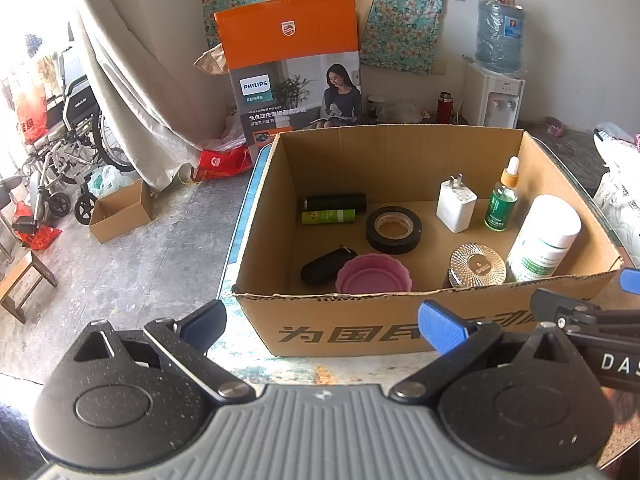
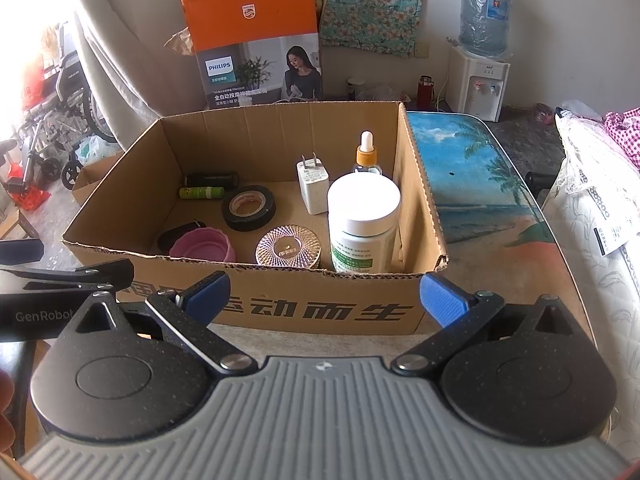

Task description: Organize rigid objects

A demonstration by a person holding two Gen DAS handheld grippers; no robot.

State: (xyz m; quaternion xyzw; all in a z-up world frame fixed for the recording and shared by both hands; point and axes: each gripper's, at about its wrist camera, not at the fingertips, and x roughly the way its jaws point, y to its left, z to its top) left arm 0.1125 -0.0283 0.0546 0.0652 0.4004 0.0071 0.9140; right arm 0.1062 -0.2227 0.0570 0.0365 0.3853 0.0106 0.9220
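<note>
Both my claws, left (image 1: 320, 330) and right (image 2: 324, 300), gape wide and empty before the box (image 2: 280, 312) on the tabletop (image 2: 500, 264); tape (image 2: 248, 207), charger (image 2: 313, 186), bottles sit inside. Looks nearly done.

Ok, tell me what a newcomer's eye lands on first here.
The open cardboard box on the table, with small items on its floor. A white-capped bottle stands tall in its near right corner, a black tape roll lies flat mid-floor. Behind the box stands an orange Philips carton.

Dropper bottle (image 2: 366, 156) body behind white jar (image 2: 363, 220)
</note>
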